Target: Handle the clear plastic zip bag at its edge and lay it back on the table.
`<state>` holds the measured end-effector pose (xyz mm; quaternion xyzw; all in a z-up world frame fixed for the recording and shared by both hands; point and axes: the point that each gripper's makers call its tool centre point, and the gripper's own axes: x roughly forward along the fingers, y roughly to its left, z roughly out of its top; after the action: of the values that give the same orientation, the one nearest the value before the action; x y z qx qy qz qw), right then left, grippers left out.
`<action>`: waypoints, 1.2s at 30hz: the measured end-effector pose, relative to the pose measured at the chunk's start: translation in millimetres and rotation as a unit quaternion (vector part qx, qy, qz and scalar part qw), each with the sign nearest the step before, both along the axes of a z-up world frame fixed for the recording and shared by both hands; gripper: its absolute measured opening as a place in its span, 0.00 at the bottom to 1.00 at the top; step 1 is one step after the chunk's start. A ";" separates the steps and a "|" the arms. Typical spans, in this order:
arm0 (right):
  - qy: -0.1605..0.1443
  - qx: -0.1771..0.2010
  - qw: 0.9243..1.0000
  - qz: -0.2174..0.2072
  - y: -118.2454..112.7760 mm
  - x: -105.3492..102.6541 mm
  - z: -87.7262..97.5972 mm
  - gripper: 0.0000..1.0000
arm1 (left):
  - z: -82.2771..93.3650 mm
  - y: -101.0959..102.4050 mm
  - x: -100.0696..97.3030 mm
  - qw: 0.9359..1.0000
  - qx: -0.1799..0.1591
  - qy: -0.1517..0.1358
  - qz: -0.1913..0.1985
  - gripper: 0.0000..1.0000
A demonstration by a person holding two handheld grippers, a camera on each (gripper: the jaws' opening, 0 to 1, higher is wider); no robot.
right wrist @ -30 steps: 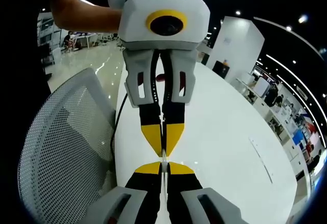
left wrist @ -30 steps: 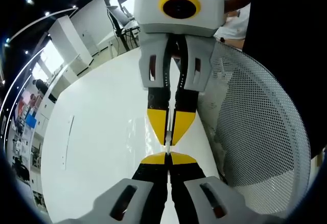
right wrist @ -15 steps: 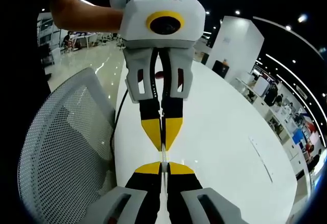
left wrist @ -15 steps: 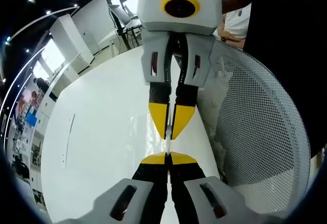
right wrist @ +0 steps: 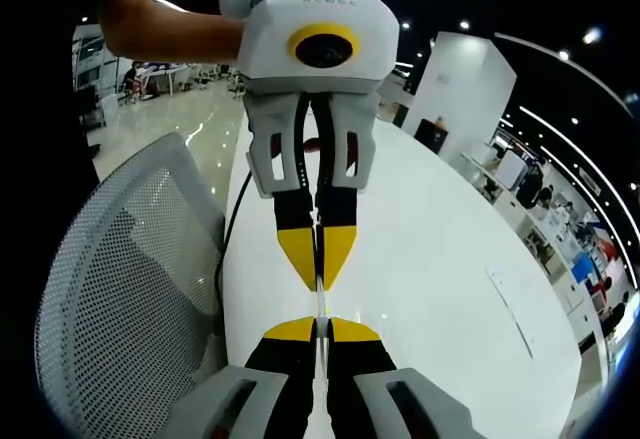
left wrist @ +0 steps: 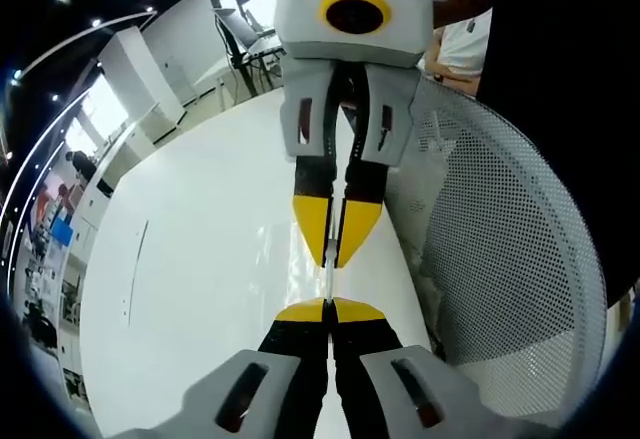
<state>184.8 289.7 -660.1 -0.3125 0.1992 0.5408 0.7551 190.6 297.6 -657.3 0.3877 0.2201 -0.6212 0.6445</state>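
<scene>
Both pairs of jaws are clenched tip to tip on one thin edge of the bag (left wrist: 327, 281), stretched between the left gripper (left wrist: 328, 305) and right gripper (right wrist: 318, 323) above the bench (left wrist: 190, 289). The edge handling looks under way; laying it down is left.

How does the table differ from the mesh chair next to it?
The table is smooth, glossy and solid; the mesh chair is perforated all over. The table's top is flat; the mesh chair's back curves. Both are white.
</scene>
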 end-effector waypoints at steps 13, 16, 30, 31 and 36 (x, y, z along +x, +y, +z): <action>0.000 -0.002 1.000 0.000 -0.2 -0.1 -0.1 0.00 | -0.2 4.3 0.6 1.000 0.000 0.001 0.004 0.00; 0.000 -0.001 1.000 -0.001 -0.4 -0.1 -0.1 0.00 | -0.3 5.2 1.1 1.000 0.000 0.002 0.005 0.00; -0.001 -0.001 1.000 -0.003 -1.7 0.9 0.3 0.00 | 0.3 7.9 3.3 1.000 -0.001 0.003 0.010 0.00; -0.001 -0.001 1.000 -0.004 -1.9 1.0 0.2 0.00 | 0.3 7.7 3.3 1.000 -0.001 0.003 0.010 0.00; 0.000 -0.002 1.000 -0.006 -4.4 1.7 -0.4 0.00 | 0.1 8.1 4.4 1.000 -0.001 0.003 0.012 0.00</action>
<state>186.4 285.4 -660.4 -0.3127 0.2020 0.5362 0.7575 195.1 305.7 -657.2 0.3822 0.2262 -0.6151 0.6515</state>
